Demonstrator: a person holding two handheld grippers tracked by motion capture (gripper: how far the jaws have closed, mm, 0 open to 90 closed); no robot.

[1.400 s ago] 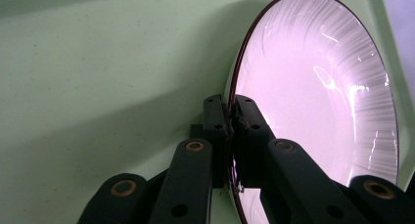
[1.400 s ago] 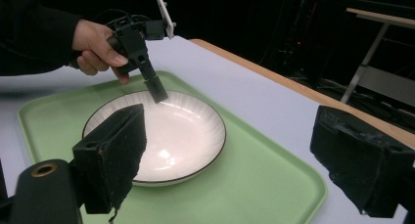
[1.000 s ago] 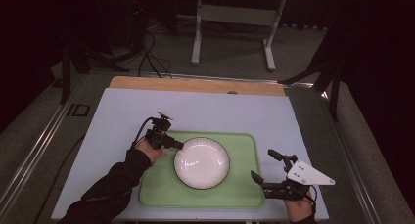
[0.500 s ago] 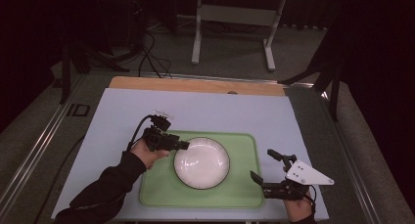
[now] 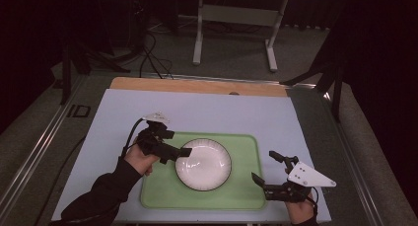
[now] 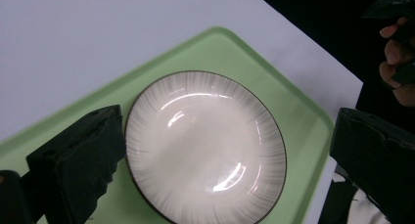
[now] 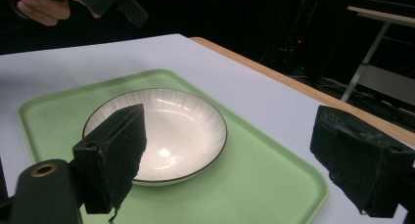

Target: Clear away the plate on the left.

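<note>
A white plate (image 5: pixel 203 164) — fine grey ribs fanning toward a thin dark rim — on a pale green tray (image 5: pixel 246 194). Worktop (image 5: pixel 207 112) light lavender-white, with a tan wooden far edge. Both grippers black.

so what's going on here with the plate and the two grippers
A person holds a gripper in each hand over a table. A white plate sits empty on a green tray. The left gripper hangs open right at the plate's left rim, its jaws wide apart in its own view, gripping nothing. The right gripper is open too, off to the plate's right near the tray's right edge, also gripping nothing.
</note>
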